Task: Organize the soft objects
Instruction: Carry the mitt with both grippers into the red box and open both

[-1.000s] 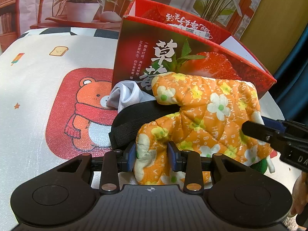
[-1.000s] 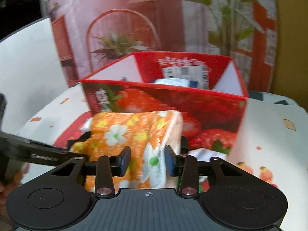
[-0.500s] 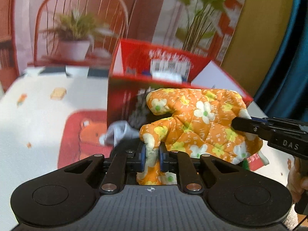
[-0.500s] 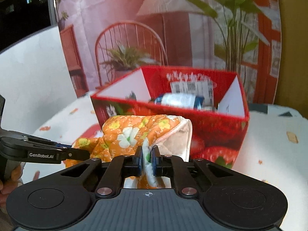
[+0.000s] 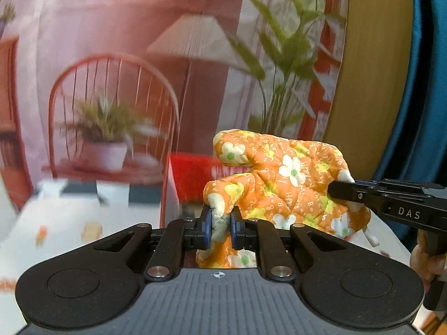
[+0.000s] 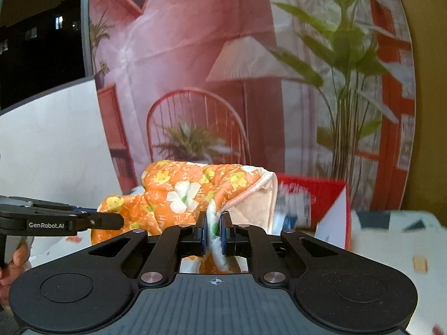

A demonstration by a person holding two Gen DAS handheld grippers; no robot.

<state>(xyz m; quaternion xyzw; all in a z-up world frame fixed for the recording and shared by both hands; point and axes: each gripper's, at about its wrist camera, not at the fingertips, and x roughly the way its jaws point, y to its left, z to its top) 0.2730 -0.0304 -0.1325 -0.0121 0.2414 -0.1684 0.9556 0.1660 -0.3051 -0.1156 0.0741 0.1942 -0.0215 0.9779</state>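
Note:
An orange oven mitt (image 5: pixel 282 178) with white and yellow flowers hangs in the air between both grippers. My left gripper (image 5: pixel 220 224) is shut on its fingertip end. My right gripper (image 6: pixel 213 230) is shut on its cuff edge; the mitt (image 6: pixel 184 192) shows its pale lining there. Each gripper shows in the other's view, the right (image 5: pixel 343 191) and the left (image 6: pixel 111 220). The red strawberry box (image 5: pixel 192 176) stands behind and below the mitt, also in the right wrist view (image 6: pixel 321 195), with a white and blue packet (image 6: pixel 293 206) inside.
The table (image 5: pixel 69 223) has a white cloth with cartoon prints. A printed backdrop with a chair, a lamp and plants hangs behind. A person's hand (image 5: pixel 427 259) holds the right gripper's handle.
Both grippers closed on the mitt and lifted it off the table, up to the level of the box rim. The black and white cloths on the table have dropped out of view.

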